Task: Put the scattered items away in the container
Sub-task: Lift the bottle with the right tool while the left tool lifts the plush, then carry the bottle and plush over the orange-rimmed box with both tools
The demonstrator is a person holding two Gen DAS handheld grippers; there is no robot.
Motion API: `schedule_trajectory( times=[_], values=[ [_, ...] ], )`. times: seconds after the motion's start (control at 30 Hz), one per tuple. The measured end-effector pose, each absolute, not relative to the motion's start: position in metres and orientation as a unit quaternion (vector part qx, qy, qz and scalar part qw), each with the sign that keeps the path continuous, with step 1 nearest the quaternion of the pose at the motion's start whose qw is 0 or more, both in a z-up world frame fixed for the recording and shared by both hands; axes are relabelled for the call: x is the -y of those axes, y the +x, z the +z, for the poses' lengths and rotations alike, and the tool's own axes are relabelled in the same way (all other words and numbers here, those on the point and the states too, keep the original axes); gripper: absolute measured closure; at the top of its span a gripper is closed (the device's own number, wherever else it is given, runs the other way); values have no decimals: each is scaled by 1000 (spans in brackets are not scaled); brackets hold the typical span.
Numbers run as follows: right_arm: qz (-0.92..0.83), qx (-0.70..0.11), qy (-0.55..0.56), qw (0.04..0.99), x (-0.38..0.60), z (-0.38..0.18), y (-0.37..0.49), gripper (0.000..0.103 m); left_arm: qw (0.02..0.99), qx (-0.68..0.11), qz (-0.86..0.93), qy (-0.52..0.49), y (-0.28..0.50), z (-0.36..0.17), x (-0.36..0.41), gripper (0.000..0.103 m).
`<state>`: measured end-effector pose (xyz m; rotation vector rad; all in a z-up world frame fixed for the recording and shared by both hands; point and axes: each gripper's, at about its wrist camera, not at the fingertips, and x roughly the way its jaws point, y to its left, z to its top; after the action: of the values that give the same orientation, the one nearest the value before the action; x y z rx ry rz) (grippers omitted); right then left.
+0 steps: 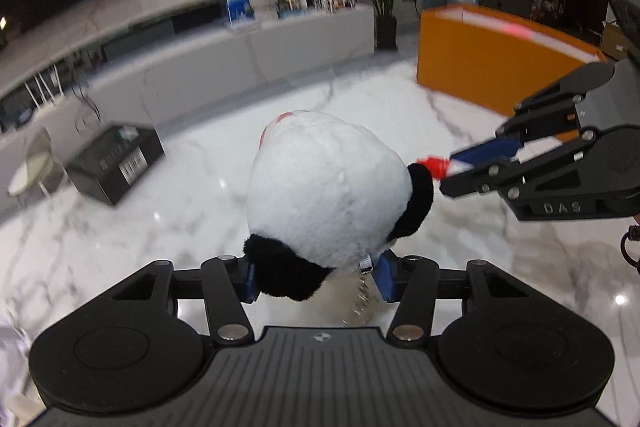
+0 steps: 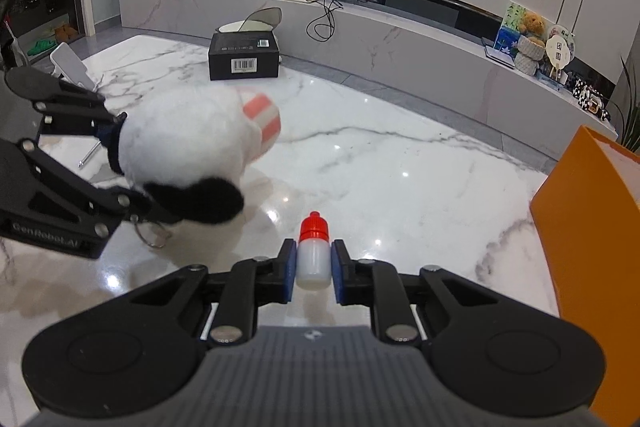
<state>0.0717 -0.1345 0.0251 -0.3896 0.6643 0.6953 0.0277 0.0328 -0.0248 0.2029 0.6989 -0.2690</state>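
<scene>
The left tongs (image 1: pixel 316 277) are closed on a black-and-white plush panda (image 1: pixel 328 187), held above the marble bench (image 1: pixel 120 227), well left of the orange container (image 1: pixel 480 67). The right tongs (image 2: pixel 314 271) pinch a small red-capped dropper bottle (image 2: pixel 314 255), nearer the container. Both items appear to be mid-carry; next, each likely needs moving over the container's open top before the tongs let go.
</scene>
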Motion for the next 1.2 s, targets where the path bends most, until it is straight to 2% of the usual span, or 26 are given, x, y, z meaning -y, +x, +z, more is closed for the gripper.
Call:
schedule_trajectory(
  times=[0.73,1.2],
  values=[
    [334,-187,-206,900,195,129,88,83,964,-244,-65,84,37,73,-29,42],
    [271,-38,-133,953,298,248,103,83,981,-162,-43,98,34,170,17,42]
  ],
)
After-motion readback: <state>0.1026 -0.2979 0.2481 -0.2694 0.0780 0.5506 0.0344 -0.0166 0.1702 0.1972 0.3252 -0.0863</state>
